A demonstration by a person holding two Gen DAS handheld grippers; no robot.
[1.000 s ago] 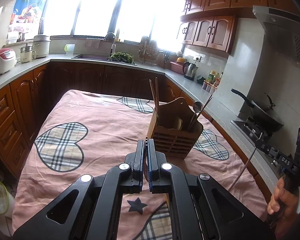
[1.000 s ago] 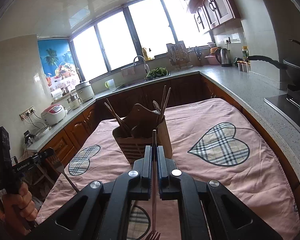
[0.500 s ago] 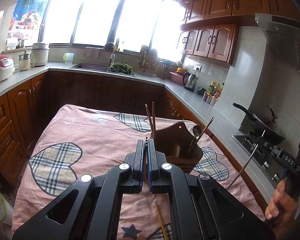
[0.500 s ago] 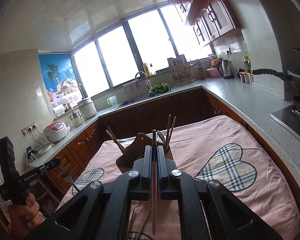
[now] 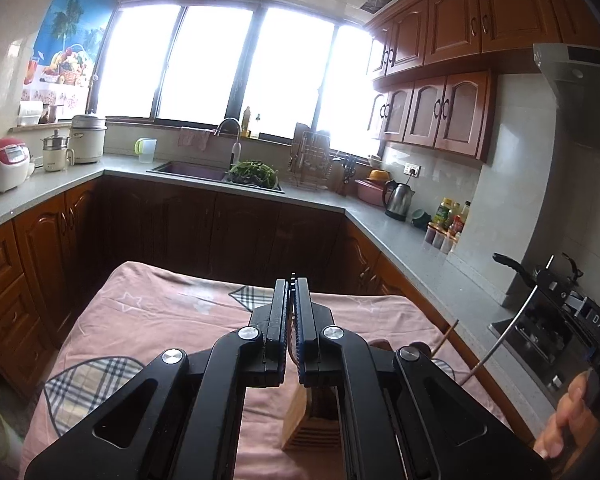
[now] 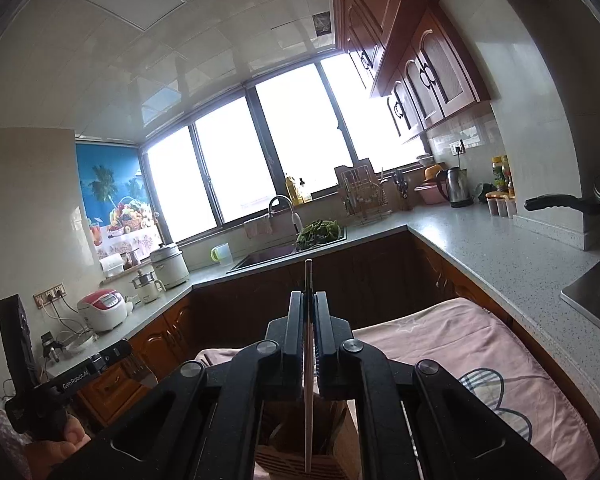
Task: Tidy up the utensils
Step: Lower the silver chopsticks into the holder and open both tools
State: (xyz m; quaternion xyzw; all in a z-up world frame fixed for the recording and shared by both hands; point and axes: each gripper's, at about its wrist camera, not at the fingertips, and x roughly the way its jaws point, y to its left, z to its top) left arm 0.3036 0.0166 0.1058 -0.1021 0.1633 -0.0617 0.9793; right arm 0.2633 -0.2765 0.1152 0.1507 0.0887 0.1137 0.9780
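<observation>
My right gripper [image 6: 309,312] is shut on a thin metal utensil [image 6: 308,400], a fork seen earlier; its handle sticks up past the fingertips and its lower part hangs over the wooden utensil holder [image 6: 340,444] right below. My left gripper [image 5: 291,292] is shut on a thin utensil, only just visible between the pads; a fork hung from it in the earlier right wrist views. The holder [image 5: 304,428] shows below the left gripper too, mostly hidden by it. The right gripper with its metal handle [image 5: 512,336] shows at the right of the left wrist view.
The table carries a pink cloth with plaid hearts [image 5: 148,320]. Countertops run around it: a rice cooker [image 5: 2,164] left, a sink [image 5: 192,170] at the back, a kettle [image 5: 398,200] and a stove with a pan [image 5: 512,266] right.
Both grippers have risen and tilted up, so the holder has dropped from mid-frame to beneath the fingers. The right gripper's fork now hangs over the holder.
</observation>
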